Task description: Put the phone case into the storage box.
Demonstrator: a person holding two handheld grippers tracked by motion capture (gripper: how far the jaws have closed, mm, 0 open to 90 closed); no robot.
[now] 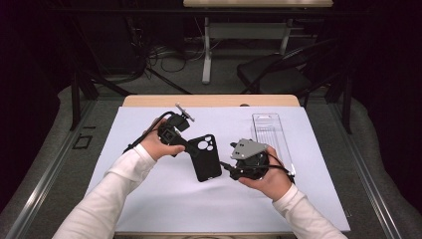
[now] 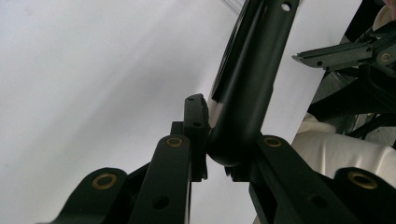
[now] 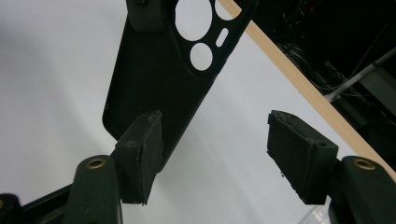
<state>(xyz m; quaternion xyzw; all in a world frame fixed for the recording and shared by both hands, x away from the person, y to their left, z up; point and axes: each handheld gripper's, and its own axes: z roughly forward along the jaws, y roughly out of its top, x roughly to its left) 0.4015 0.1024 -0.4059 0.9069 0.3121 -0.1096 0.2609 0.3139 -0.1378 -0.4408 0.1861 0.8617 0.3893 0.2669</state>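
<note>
Your left gripper [image 1: 191, 148] pinches the black phone case [image 1: 207, 158]; your right gripper [image 3: 215, 158] sits spread beside it, clear plastic tray [image 1: 270, 134] just behind.

Wooden table [image 1: 209, 100], white sheet [image 1: 149, 189] covering it; clear plastic tray [image 1: 268, 130] lying on sheet.

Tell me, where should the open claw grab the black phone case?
Probably the bottom edge of the phone case, coming from the person's right. The left claw already pinches the camera-hole end, and the right claw is open at the free end, one pad beside that thin edge.
</note>
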